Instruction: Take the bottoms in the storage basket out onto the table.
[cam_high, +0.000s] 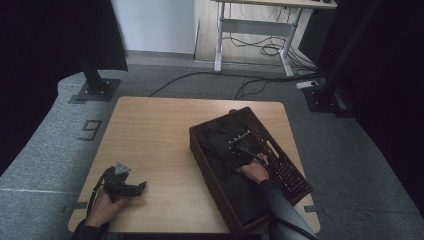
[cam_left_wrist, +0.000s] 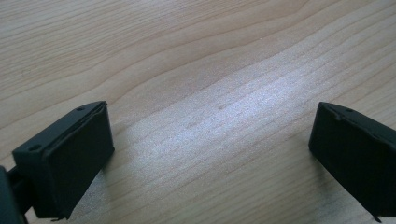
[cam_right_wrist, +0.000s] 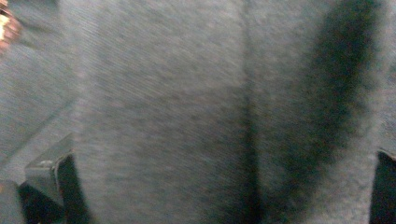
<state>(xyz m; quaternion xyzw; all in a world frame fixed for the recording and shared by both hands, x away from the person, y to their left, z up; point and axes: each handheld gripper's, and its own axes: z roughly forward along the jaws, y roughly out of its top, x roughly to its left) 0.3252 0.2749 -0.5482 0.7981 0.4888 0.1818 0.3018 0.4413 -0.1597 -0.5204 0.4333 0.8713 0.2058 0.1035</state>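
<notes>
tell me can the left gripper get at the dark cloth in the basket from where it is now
Probably not without moving. The left gripper rests open on the bare table, well left of the basket, whose near wall stands between. The right gripper is already down in the dark cloth.

The wooden table (cam_high: 165, 145) stands on a grey carpet (cam_high: 45, 145), its top pale and grained. Off the table's far left corner a black post rises from a flat base plate (cam_high: 95, 91) on the carpet, and beside the left edge a dark mark shaped like a 9 (cam_high: 90, 130) lies on the floor. Beyond the far edge, black cables (cam_high: 210, 80) trail across the carpet toward a white-legged desk (cam_high: 255, 30) standing against the back, with more cables looped under it. Off the far right corner a second black stand (cam_high: 325, 95) sits, with a small white box (cam_high: 307, 84) just beside it.
</notes>
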